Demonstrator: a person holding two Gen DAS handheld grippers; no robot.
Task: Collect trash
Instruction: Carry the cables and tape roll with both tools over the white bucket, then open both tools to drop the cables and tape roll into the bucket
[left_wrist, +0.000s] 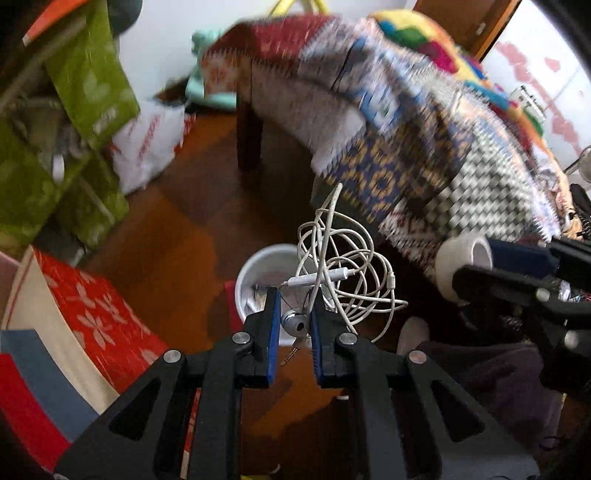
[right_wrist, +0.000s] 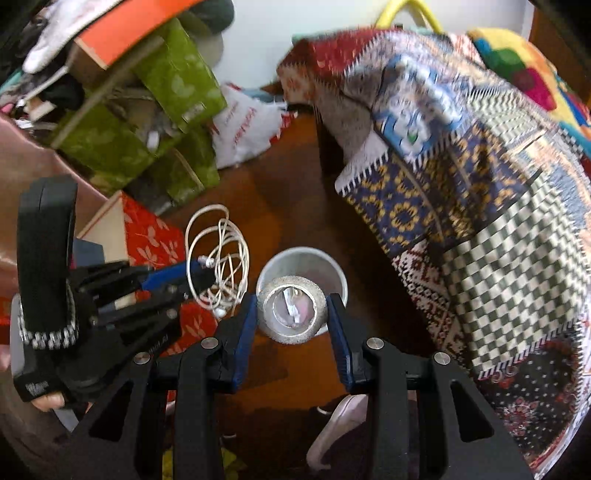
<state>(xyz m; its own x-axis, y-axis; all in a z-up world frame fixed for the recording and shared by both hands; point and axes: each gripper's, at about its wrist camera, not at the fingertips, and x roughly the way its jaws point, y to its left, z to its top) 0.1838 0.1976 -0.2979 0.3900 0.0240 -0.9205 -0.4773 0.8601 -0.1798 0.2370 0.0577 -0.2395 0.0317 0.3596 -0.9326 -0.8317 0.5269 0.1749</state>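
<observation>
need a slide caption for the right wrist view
Right gripper holding a tape roll above a white bin on the wooden floor.

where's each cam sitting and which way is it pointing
Left wrist: on the left gripper, pointing steeply down at the white bin on the floor; its jaws pinch tangled earphones; the right gripper with a tape roll shows at right.
Right wrist: on the right gripper, also aimed down at the bin, jaws on the tape roll; the left gripper and a hand show at left.
Shared: bin, earphones, tape roll, quilt.
</observation>
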